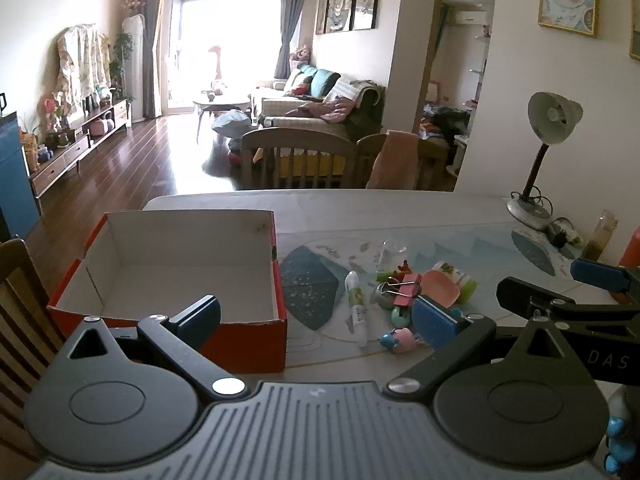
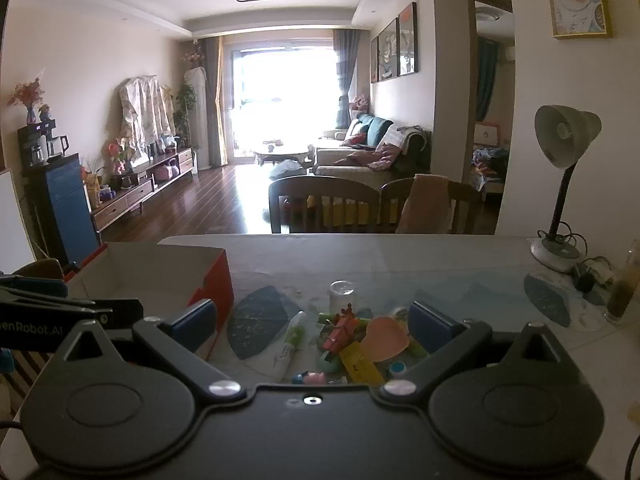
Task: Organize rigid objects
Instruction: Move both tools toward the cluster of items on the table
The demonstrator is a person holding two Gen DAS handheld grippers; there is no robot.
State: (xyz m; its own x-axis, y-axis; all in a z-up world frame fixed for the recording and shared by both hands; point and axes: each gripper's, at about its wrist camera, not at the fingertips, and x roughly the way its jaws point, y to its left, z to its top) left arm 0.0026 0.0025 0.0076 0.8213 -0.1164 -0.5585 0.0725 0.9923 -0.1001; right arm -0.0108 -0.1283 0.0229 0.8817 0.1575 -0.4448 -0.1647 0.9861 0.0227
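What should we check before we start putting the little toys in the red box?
1. Red box open, nothing visible inside: ok.
2. Left gripper open, holding nothing: ok.
3. Right gripper open, holding nothing: ok.
4. Toy pile in front of the right gripper: ok.
5. White tube lying apart from the pile, easy to grab: ok.
6. Clear cup behind the pile, steady: cannot tell.

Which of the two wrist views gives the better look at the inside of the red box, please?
The left wrist view: the red box sits right ahead, its white floor and all four walls visible, nothing in it. In the right wrist view the red box lies far left, partly behind the left gripper and a fingertip, showing only part of its interior.
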